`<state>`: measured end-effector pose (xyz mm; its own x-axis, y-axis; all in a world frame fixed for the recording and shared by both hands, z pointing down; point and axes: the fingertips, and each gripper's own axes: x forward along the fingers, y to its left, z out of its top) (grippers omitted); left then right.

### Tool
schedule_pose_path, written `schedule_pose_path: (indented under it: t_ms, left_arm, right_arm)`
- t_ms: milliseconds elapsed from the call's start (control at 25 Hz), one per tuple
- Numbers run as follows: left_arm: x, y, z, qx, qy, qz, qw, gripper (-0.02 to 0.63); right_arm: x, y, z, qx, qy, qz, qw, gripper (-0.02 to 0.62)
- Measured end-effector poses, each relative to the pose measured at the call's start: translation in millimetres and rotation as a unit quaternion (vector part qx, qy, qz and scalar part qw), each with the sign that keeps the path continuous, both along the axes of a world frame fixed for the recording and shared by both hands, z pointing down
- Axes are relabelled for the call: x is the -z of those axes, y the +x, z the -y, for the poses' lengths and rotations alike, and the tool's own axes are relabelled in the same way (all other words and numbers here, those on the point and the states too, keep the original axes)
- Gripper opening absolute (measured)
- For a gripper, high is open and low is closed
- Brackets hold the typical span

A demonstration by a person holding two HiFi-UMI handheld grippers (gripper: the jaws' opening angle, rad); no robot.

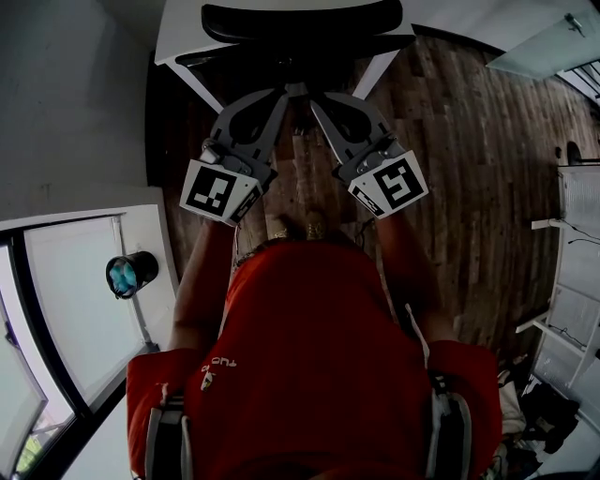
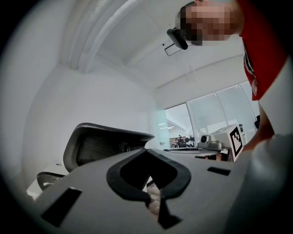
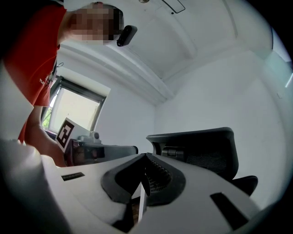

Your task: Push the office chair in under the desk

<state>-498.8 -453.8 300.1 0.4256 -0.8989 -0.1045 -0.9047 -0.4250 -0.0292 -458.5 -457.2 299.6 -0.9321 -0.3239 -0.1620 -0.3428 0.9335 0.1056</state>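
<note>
Both pinched shut on nothing: left gripper, right gripper; near office chair backrest at desk edge; open floor to right.

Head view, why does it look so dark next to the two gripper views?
Head view: dim, the office chair nearly a black silhouette. Left gripper view: brightly lit, near jaws blurred. Right gripper view: window washed out, corners vignetted black.

We see a wooden floor. Left of the floor, a black cylinder with a blue inside shows against a white panel. At the floor's right edge stands a white rack, and at its lower right corner lie dark bags.
</note>
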Motion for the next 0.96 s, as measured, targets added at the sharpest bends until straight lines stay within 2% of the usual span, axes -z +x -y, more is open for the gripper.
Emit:
schedule_pose_path:
  t_ms: [560, 960]
  left_arm:
    - [-2.1, 0.8, -2.5, -0.015, 0.000, -0.007, 0.9999, 0.009]
    - [-4.0, -1.5, -1.6, -0.017, -0.004, 0.001, 0.9998, 0.009]
  right_arm:
    - [0.4, -1.6, -3.3, -0.003, 0.003, -0.004, 1.000, 0.025]
    - [1.6, 0.4, -1.2, -0.004, 0.005, -0.010, 1.000, 0.025]
